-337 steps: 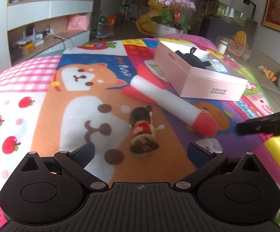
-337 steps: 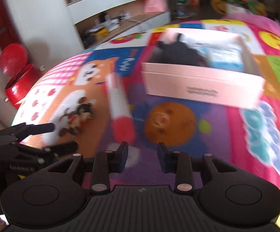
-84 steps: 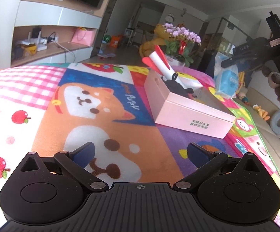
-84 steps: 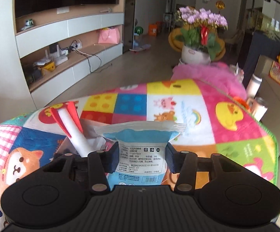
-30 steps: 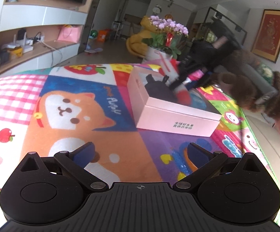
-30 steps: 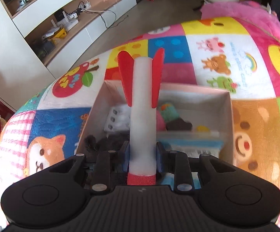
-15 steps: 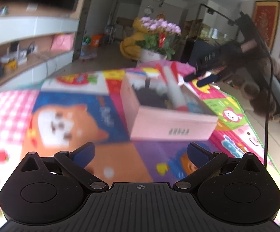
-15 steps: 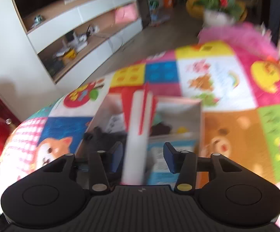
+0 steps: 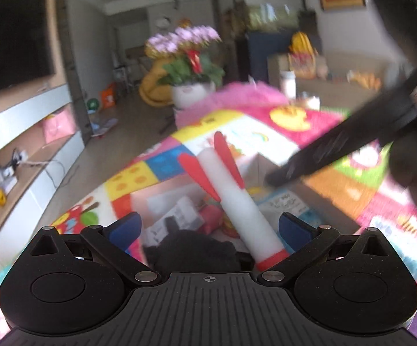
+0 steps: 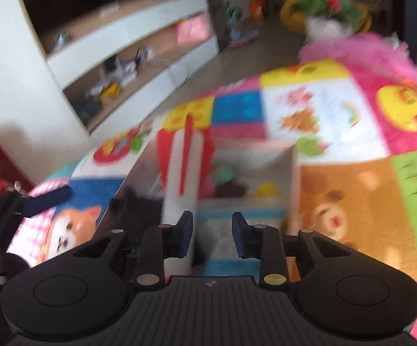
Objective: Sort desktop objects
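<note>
The sorting looked close to finished, judging by how things lay: the foam rocket (image 9: 238, 201) sat inside the pink box (image 10: 292, 173), leaning with its red fins up over the far rim and its red nose low at the near end, and around it in the box were a dark furry toy (image 9: 194, 248), a blue-and-white packet (image 10: 237, 225), a white carton (image 9: 174, 216) and a few small coloured bits too blurred to name. No loose object showed on the visible parts of the cartoon mat (image 10: 352, 201), so little or nothing seemed left to collect, though much of the mat lay outside both views. The left gripper (image 9: 210, 229) hung over the near end of the box with its blue-tipped fingers spread wide and empty, the rocket's nose between them but untouched. The right gripper (image 10: 212, 238) was also parted and held nothing, poised above the packet just beside the rocket. Both views were smeared by motion; the box walls were faint, its near wall was hidden behind the gripper bodies, and the box's full contents could not be made out.
</note>
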